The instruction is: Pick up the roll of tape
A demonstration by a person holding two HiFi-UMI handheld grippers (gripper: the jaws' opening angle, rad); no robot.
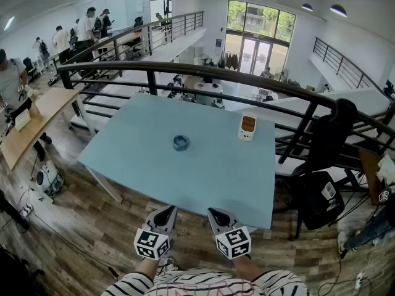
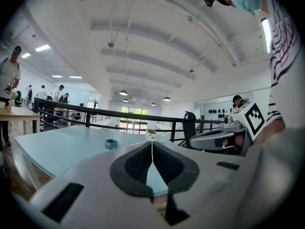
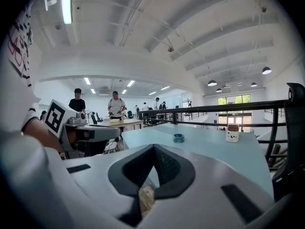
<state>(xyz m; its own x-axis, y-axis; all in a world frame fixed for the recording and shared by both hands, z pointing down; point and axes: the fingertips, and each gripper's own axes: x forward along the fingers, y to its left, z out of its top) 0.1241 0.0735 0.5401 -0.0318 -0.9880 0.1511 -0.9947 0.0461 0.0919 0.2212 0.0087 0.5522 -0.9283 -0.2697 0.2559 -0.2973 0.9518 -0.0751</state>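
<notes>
- Fingers [image 2: 138,162] of the left gripper [image 1: 165,212] are pressed together with nothing between them. The gripper is at the near edge of the table [image 1: 123,159], toward 6 o'clock in the head view.
- Tape [image 1: 181,142], a small blue roll, lies flat mid-table. It is about 12 o'clock from the left gripper and well apart from both grippers.
- Right gripper [image 1: 213,213] sits just beside the left one, at its 3 o'clock. Its fingers are pressed together and empty, and the tape is at its 11 o'clock.
- Device [image 1: 247,127], white, stands upright near the table's far edge, about 3 o'clock from the tape and apart from it.
</notes>
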